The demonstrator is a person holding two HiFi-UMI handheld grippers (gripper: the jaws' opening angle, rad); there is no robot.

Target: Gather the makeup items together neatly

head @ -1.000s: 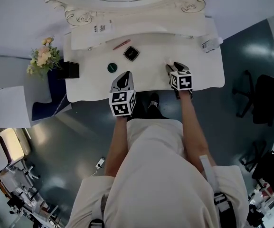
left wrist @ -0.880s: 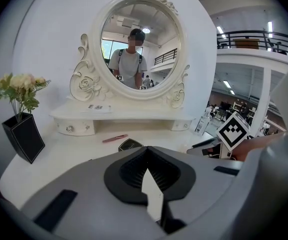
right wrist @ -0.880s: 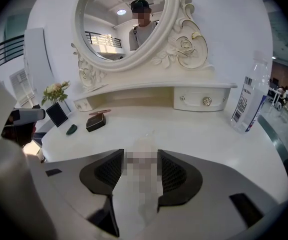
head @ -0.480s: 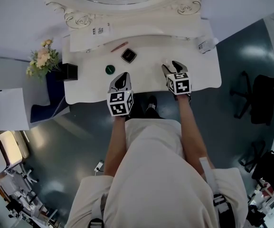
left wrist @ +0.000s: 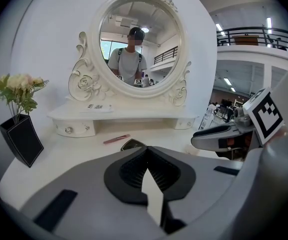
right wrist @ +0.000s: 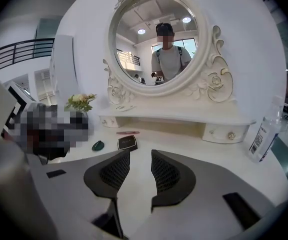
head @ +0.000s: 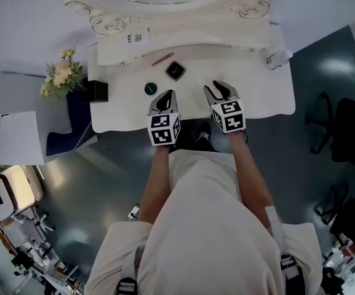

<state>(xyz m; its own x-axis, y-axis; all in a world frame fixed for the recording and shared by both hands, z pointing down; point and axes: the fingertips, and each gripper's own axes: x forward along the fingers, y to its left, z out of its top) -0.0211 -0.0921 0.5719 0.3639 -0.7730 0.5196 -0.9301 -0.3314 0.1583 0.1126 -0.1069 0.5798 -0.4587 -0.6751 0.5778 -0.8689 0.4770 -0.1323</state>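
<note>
Head view: both grippers hover over the front of the white dressing table [head: 260,94] and carry nothing, so this reads as the approach to a pick. From the left gripper [head: 163,97] the green pot [head: 151,88] lies at 10 o'clock, the black compact [head: 175,70] at 1 and the pink pencil [head: 162,58] at 12, all apart. The right gripper [head: 219,90] has bare top ahead. A clear bottle [head: 277,58] stands near the table's edge at 2 o'clock.

Left gripper view: jaws together, empty.

Right gripper view: jaws apart and just been narrowing, with only tabletop between them. The next move is probably a reach toward 11 o'clock for the compact. The raised shelf [right wrist: 183,121] behind limits forward room.
</note>
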